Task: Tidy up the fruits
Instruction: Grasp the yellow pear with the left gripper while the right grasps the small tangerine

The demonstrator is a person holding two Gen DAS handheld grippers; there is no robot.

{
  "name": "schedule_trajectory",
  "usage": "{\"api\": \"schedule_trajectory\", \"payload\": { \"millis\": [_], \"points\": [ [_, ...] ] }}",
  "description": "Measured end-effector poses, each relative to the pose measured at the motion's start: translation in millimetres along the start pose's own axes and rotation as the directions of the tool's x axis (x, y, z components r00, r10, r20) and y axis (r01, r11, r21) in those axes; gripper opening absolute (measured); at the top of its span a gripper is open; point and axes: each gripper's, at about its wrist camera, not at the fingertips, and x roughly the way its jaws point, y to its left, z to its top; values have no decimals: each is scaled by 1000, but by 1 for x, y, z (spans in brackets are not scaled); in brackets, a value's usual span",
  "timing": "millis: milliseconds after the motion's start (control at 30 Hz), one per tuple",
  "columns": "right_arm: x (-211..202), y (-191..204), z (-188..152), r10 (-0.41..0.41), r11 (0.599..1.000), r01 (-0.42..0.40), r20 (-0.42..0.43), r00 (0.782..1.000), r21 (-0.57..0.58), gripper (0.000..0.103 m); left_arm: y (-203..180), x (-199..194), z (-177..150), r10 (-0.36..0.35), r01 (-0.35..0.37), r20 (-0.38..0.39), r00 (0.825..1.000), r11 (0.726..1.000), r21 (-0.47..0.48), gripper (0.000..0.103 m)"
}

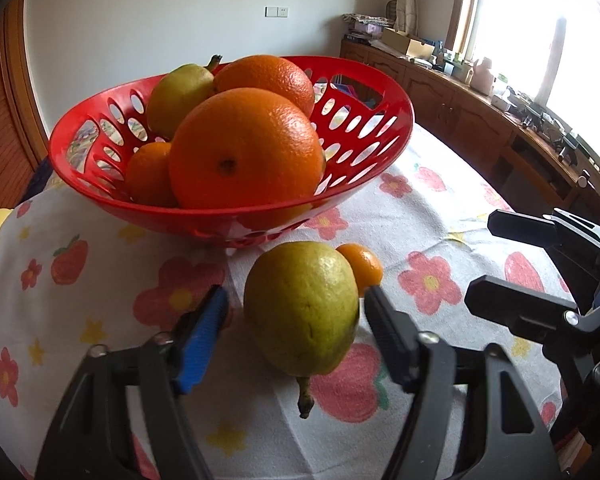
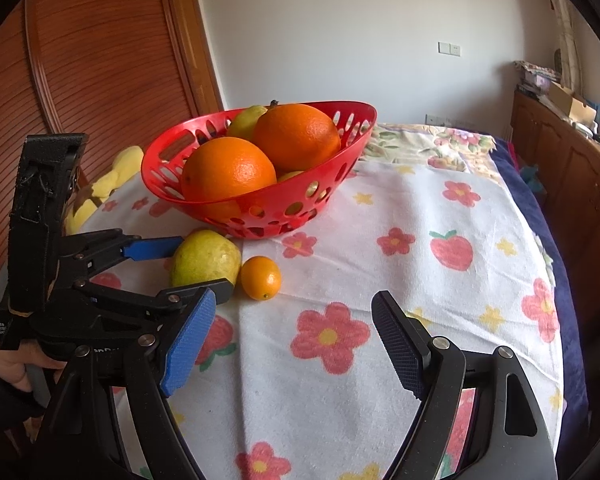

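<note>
A red perforated bowl (image 1: pixel 372 132) (image 2: pixel 168 188) on the flowered cloth holds two large oranges (image 1: pixel 246 148) (image 2: pixel 228 170), a small orange and a green pear. A second green pear (image 1: pixel 302 306) (image 2: pixel 206 258) lies on the cloth in front of the bowl, with a small orange (image 1: pixel 362 266) (image 2: pixel 261 278) beside it. My left gripper (image 1: pixel 296 304) (image 2: pixel 202 266) is open, its fingers on either side of the pear, with small gaps showing. My right gripper (image 2: pixel 294 312) is open and empty over the cloth to the right, and shows in the left wrist view (image 1: pixel 496 260).
The table carries a white cloth (image 2: pixel 380 280) with flowers and strawberries. A yellow object (image 2: pixel 112 176) lies at the left edge behind the bowl. Wooden cabinets (image 1: pixel 460 112) with clutter line the window wall. A wooden door (image 2: pixel 100 60) stands at the left.
</note>
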Motion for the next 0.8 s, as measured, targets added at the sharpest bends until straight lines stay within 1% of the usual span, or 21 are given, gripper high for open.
{"api": "schedule_trajectory", "payload": {
  "millis": [33, 167, 300, 467, 500, 567, 633, 700, 800],
  "points": [
    [1, 0, 0, 0, 1000, 0, -1, 1000, -1, 83, 1, -1, -1, -14, 14, 3, 1000, 1000, -1, 59],
    [7, 0, 2, -7, 1000, 7, -16, 1000, -13, 83, 4, -8, -6, -21, 21, 1, 1000, 1000, -2, 58],
    [17, 1, 3, -8, 1000, 7, -32, 999, -26, 82, 11, -24, -11, -29, 29, 24, 999, 999, -15, 57],
    [36, 8, 6, 5, 999, -7, -61, 998, -41, 74, 21, -44, -16, -20, 21, 47, 999, 1000, -20, 58],
    [41, 10, 7, 12, 999, -15, -69, 998, -44, 69, 23, -47, -16, -15, 16, 50, 999, 1000, -21, 58],
    [49, 14, 8, 18, 999, -22, -82, 996, -48, 65, 26, -53, -16, -10, 12, 58, 998, 1000, -25, 58],
    [56, 17, 10, 25, 998, -30, -94, 995, -50, 59, 29, -56, -16, -8, 10, 63, 998, 999, -31, 58],
    [62, 21, 11, 32, 997, -39, -108, 994, -59, 56, 32, -60, -15, -5, 7, 68, 998, 999, -37, 58],
    [74, 25, 12, 27, 997, -37, -148, 989, -66, 51, 35, -62, -15, 1, 2, 72, 997, 999, -39, 58]
  ]
}}
